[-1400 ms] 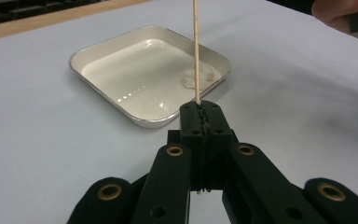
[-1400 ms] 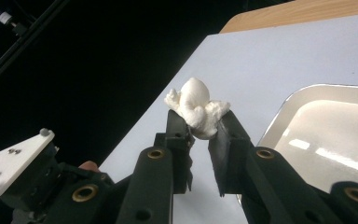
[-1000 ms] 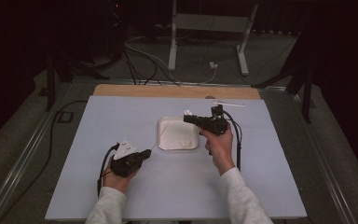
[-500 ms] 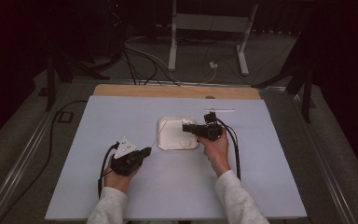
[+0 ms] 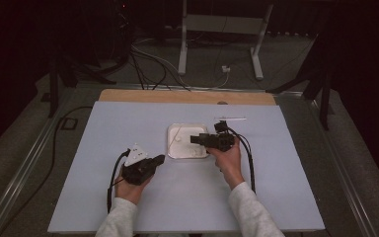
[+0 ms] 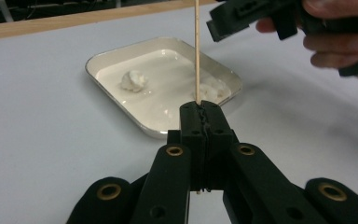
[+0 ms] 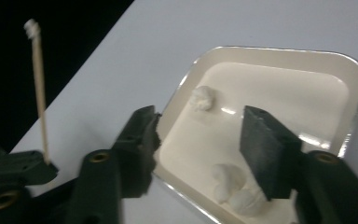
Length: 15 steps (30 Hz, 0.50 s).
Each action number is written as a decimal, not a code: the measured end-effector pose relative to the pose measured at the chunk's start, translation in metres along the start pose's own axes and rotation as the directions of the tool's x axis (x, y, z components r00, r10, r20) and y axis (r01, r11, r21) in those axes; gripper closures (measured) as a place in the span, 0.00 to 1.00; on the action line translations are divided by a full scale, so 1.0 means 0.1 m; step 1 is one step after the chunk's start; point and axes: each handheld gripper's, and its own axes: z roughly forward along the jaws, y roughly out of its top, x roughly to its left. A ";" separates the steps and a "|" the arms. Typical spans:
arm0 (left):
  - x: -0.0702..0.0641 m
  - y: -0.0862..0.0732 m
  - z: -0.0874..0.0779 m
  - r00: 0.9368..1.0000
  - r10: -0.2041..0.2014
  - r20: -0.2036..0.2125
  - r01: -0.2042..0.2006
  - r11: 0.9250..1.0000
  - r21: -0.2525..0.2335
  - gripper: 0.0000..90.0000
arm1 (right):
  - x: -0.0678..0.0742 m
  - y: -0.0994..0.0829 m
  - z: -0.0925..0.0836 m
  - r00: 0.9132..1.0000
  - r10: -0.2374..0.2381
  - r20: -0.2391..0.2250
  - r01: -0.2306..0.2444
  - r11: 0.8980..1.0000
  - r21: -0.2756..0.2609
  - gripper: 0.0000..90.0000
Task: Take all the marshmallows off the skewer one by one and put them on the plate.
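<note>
Left gripper (image 6: 200, 122) clamps wooden stick (image 6: 197, 51) upright, likely so cotton can go on.
Right gripper (image 7: 198, 140), jaws wide, hovers over white tray (image 7: 279, 58), above cotton wads (image 7: 235, 189), lined up to pinch one.

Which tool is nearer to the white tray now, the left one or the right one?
The right. The right tool reaches over the tray's right edge, jaws open above the white lumps. The left tool sits just off the tray's near-left corner, shut on a thin stick.
</note>
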 end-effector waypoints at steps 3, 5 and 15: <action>-0.01 0.04 0.01 1.000 -0.008 -0.004 0.008 1.000 -0.010 1.00 | 0.04 -0.02 -0.03 1.000 -0.023 -0.009 0.023 1.000 -0.019 0.36; -0.01 0.06 0.02 1.000 -0.019 -0.002 0.019 1.000 -0.019 1.00 | 0.07 -0.03 -0.06 0.999 -0.044 -0.010 0.043 0.998 -0.038 0.30; 0.00 0.21 0.15 0.996 -0.084 -0.004 0.084 0.996 -0.033 1.00 | 0.20 -0.15 -0.25 0.990 -0.144 -0.006 0.143 0.985 -0.095 0.08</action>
